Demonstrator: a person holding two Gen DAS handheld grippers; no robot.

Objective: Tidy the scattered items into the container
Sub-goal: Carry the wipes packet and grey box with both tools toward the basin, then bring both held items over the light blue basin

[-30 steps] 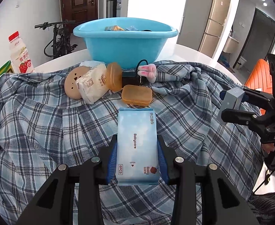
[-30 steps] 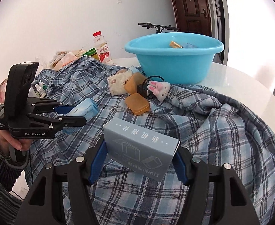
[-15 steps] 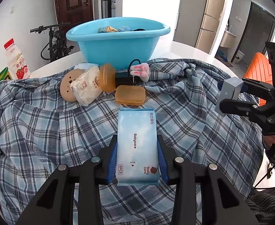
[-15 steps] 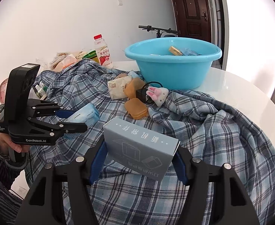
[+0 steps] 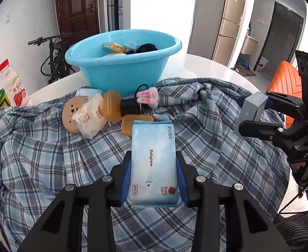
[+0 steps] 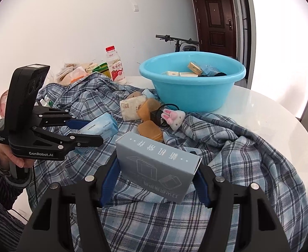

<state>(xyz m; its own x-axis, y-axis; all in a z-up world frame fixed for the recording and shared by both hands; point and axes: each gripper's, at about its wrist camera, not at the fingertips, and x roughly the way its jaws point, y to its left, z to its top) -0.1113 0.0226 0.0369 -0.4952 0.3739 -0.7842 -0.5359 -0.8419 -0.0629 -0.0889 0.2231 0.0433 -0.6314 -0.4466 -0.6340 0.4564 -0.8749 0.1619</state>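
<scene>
Lifting clear of the plaid cloth (image 5: 49, 157), the left gripper (image 5: 154, 174) now carries its wipes pack (image 5: 154, 159) higher than a second ago — the blue basin (image 5: 122, 71) shows more of its inside in the left wrist view, with cartons and a dark item already in it. Both pads pinch the pack by its long edges. The right gripper (image 6: 157, 180) has hardly moved; its fingers clamp the grey box (image 6: 156, 163) at the two ends. Judging by this, both loads are on their way to the basin, which stands beyond the loose pile on the white table (image 6: 269, 113).

Readable writing: "Babycare", "OPEN", "6PCS" and "Baby care" on the pack; "GenRobot.AI" on the left gripper's body — "DAS" on the right one's. The box and the milk bottle (image 6: 115, 65) bear Chinese print too small to read surely.
</scene>
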